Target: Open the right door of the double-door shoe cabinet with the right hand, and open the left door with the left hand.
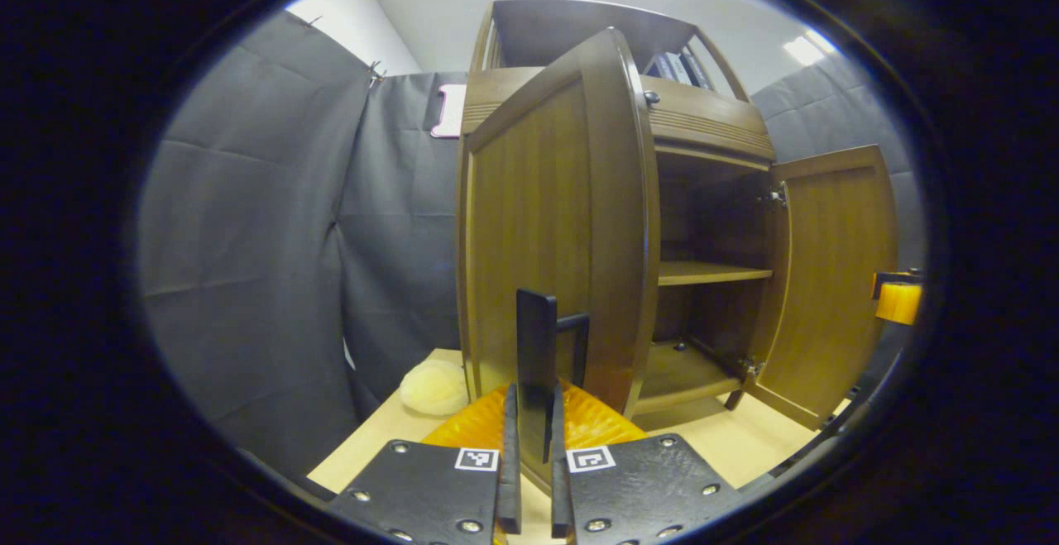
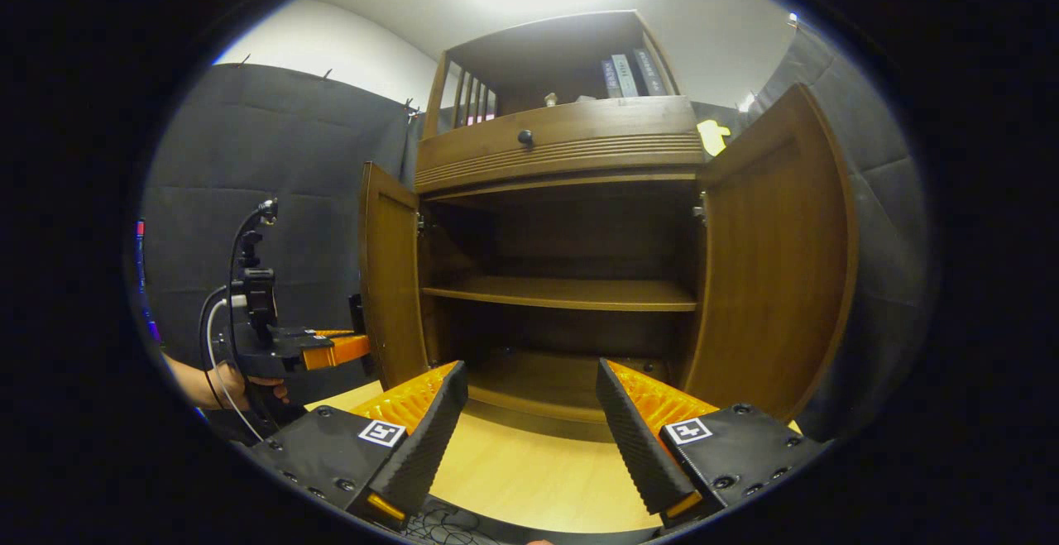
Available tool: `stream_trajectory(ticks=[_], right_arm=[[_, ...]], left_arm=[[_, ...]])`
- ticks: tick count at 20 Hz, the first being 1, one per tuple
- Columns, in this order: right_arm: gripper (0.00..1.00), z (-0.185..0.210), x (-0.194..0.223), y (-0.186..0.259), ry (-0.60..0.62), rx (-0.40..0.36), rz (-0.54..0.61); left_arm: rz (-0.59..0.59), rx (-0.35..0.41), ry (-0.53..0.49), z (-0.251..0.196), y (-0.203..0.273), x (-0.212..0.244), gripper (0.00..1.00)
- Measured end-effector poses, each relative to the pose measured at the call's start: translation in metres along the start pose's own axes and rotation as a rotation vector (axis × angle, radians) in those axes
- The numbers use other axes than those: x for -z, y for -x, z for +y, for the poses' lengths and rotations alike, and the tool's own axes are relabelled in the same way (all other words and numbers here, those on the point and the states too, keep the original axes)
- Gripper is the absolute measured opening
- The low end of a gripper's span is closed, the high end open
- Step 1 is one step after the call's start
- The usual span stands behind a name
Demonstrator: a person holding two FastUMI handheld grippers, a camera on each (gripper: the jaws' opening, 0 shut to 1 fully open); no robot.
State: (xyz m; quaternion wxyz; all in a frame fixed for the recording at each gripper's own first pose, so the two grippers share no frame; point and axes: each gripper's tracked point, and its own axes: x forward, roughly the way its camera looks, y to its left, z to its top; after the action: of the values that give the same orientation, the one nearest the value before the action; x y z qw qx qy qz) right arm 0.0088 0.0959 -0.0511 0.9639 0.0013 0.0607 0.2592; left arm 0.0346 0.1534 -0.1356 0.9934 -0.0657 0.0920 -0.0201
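Note:
The brown shoe cabinet [image 2: 563, 140] stands on a light wooden table with both doors swung out. In the left gripper view the left door [image 1: 546, 222] fills the middle, and its black upright handle [image 1: 536, 338] runs down between my left gripper's [image 1: 534, 454] fingers, which are shut on it. The right door [image 1: 836, 280] stands wide open farther right. In the right gripper view my right gripper [image 2: 529, 429] is open, holds nothing and faces the cabinet's dark inside, between the left door [image 2: 389, 280] and the right door [image 2: 778, 264]. A hand [image 2: 223, 384] holds the left gripper [image 2: 331, 351] at the left door.
Inside the cabinet a shelf [image 2: 563, 293] crosses at mid height. A drawer with a round knob [image 2: 524, 137] sits above the doors, with books [image 2: 629, 74] on top. A pale fluffy object [image 1: 434, 388] lies on the table [image 2: 529, 470] left of the cabinet.

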Motion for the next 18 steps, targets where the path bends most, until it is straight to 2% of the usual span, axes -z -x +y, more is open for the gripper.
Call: stream_trajectory(ticks=[3, 4, 5, 9, 13, 14, 15, 18], right_arm=[[0.98, 0.022, 0.001, -0.009, 0.007, -0.038, 0.002], [0.98, 0.028, 0.001, -0.01, 0.013, -0.047, 0.002], [0.98, 0.034, 0.003, -0.012, 0.02, -0.055, 0.003], [0.98, 0.051, 0.005, -0.021, 0.036, -0.075, 0.009], [0.98, 0.063, 0.009, -0.029, 0.042, -0.085, 0.01], [0.98, 0.068, 0.008, -0.034, 0.045, -0.087, 0.011], [0.98, 0.073, 0.004, -0.041, 0.046, -0.09, 0.011], [0.98, 0.083, 0.005, -0.053, 0.048, -0.104, 0.015]], left_arm=[[-0.003, 0.008, -0.049, 0.007, 0.008, 0.004, 0.18], [-0.007, 0.012, -0.067, 0.01, 0.012, 0.002, 0.17], [-0.012, 0.016, -0.076, 0.012, 0.013, 0.001, 0.12], [-0.014, 0.015, -0.052, 0.029, 0.016, 0.002, 0.12], [-0.01, -0.017, -0.026, 0.06, 0.017, 0.001, 0.14], [-0.015, -0.054, -0.032, 0.074, 0.021, 0.002, 0.15], [-0.014, -0.068, -0.034, 0.087, 0.03, 0.0, 0.12], [-0.012, -0.105, 0.007, 0.121, 0.025, 0.004, 0.13]])
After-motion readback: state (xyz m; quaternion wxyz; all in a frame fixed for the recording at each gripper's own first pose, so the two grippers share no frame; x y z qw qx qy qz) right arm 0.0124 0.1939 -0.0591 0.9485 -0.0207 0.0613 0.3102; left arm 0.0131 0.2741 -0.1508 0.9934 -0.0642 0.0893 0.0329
